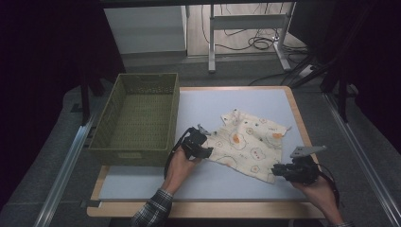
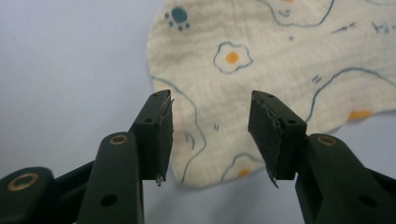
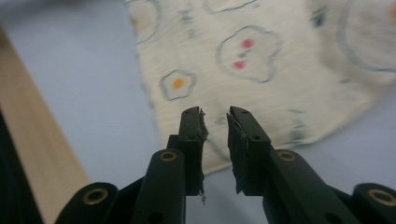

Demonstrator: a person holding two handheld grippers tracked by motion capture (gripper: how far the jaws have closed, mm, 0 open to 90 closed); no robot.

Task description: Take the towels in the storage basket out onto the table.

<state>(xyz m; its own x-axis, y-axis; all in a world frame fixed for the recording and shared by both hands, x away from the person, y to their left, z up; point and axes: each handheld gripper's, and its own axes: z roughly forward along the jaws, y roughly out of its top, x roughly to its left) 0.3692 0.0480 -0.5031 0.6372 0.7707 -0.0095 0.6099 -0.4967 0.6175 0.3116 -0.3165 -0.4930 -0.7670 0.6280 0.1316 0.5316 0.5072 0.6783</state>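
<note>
At the left of the table stands a green woven basket (image 1: 137, 118), its near wall just beside the left gripper (image 1: 204, 150). That gripper sits at the left edge of a cream cloth printed with fried eggs and clouds (image 1: 248, 142), which lies flat on the pale blue table mat (image 1: 208, 106), right of the basket. In the left gripper view the jaws stand spread above the cloth's rounded corner (image 2: 261, 60), nothing clamped between the pads. Further right, the right gripper (image 1: 276, 169) rests at the cloth's near right corner. In the right gripper view its jaws are slightly parted over the cloth's edge (image 3: 261, 88), the pads not pressing the fabric, with the table's wooden rim (image 3: 37, 154) alongside.
</note>
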